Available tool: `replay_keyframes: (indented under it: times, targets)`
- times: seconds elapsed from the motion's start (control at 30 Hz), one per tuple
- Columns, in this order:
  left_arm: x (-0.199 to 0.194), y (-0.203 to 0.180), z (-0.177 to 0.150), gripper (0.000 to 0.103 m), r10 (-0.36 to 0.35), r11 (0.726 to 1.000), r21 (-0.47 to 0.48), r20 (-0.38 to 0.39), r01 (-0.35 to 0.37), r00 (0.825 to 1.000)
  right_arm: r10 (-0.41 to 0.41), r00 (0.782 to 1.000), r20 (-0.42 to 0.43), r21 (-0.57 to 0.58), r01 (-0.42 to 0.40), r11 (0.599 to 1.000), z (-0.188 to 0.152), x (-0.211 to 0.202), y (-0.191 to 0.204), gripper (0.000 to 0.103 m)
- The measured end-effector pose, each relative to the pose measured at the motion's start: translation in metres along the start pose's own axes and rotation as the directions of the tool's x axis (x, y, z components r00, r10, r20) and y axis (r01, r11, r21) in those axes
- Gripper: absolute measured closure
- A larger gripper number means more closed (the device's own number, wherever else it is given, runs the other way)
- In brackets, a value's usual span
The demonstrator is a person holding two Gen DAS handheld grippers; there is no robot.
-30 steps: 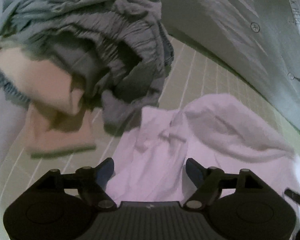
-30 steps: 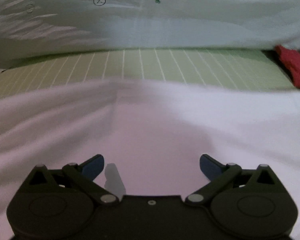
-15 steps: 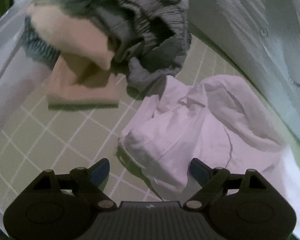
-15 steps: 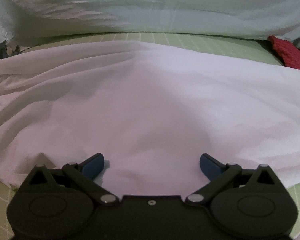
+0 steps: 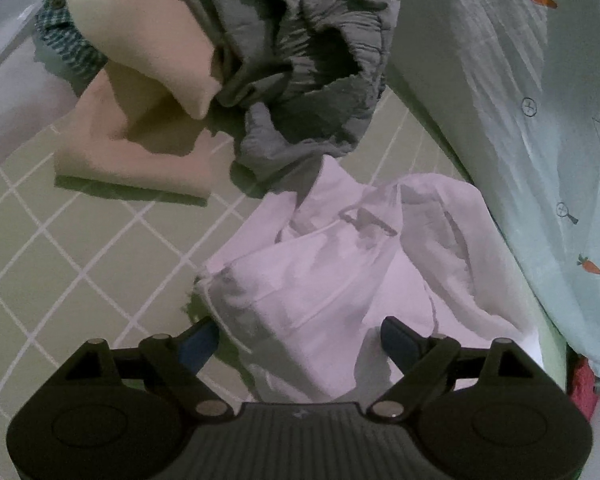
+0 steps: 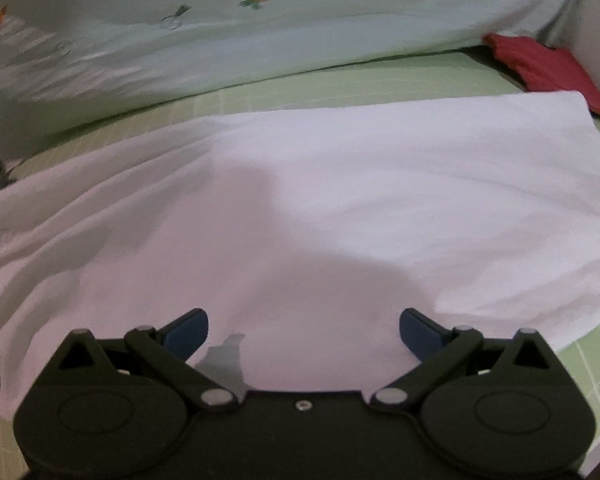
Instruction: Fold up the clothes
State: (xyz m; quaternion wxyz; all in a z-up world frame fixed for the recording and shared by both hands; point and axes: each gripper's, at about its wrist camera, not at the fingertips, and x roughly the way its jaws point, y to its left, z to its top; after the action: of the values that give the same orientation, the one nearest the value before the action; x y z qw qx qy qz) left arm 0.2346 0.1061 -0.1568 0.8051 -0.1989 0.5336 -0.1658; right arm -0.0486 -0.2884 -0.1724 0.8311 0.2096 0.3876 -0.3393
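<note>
1. The left gripper (image 5: pixel 300 340) was released, its blue fingers spread wide at the bottom of the left wrist view, with a bunched end of the white garment (image 5: pixel 340 264) lying between them.
2. The white garment filled the centre and lower right of that view, crumpled on the green grid sheet (image 5: pixel 60 248).
3. Above it, in the upper middle, a grey garment (image 5: pixel 312 60) hung down in a heap, its lower edge touching the white cloth.
4. A folded peach cloth (image 5: pixel 140 136) lay at the upper left, beside the grey heap, with a green checked cloth (image 5: pixel 60 48) behind it.
5. A carrot-print quilt (image 5: pixel 540 120) banked up along the right edge.
6. The right gripper (image 6: pixel 304 332) was likewise released, fingers apart above the white garment (image 6: pixel 380 184), spread fairly flat there.
7. A red cloth (image 6: pixel 548 64) lay at the upper right, just beyond the garment's corner.
</note>
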Motion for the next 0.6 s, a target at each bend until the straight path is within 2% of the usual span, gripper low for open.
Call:
replay_keyframes:
  times: [0.03,0.1,0.2,0.23,0.27,0.3,0.37,0.53,0.6]
  targets:
    - [0.001,-0.001,0.001,0.017,-0.001,1.0,0.005,0.002,0.001,1.0,-0.005,1.0,-0.001,0.011,0.005,1.0,0.0,0.001,-0.002,0.0]
    - [0.001,-0.001,0.002,0.025,0.001,1.0,0.012,0.005,-0.001,1.0,-0.008,1.0,-0.007,0.026,0.008,1.0,0.0,0.002,-0.004,0.0]
    - [-0.002,0.001,0.002,0.043,-0.004,1.0,0.01,0.001,0.004,1.0,-0.008,1.0,-0.013,0.025,0.008,1.0,-0.003,0.003,-0.003,0.0]
    - [-0.003,0.0,0.002,0.054,-0.02,1.0,0.002,0.003,0.02,1.0,-0.008,1.0,-0.013,0.019,0.008,1.0,-0.004,0.003,-0.002,0.0]
    - [-0.006,-0.001,0.002,0.074,-0.034,0.999,-0.001,0.01,0.034,0.999,-0.005,1.0,-0.015,0.014,0.005,1.0,-0.005,0.003,-0.003,0.0]
    - [-0.008,-0.003,0.002,0.081,-0.049,0.999,-0.004,0.017,0.049,0.999,0.0,1.0,-0.018,0.009,0.0,1.0,-0.006,0.002,-0.003,0.0]
    - [-0.013,-0.008,0.002,0.084,-0.07,0.998,0.002,0.035,0.07,0.997,0.009,1.0,-0.026,-0.007,-0.009,1.0,-0.01,0.001,-0.005,0.0]
    - [-0.033,-0.035,-0.001,0.087,-0.103,0.991,0.095,0.088,0.095,0.991,0.023,0.999,-0.048,-0.115,-0.028,0.993,-0.022,0.0,0.001,0.0]
    - [-0.04,-0.048,-0.003,0.087,-0.12,0.987,0.12,0.107,0.107,0.987,0.032,0.998,-0.048,-0.106,-0.037,0.994,-0.023,-0.004,-0.005,0.0]
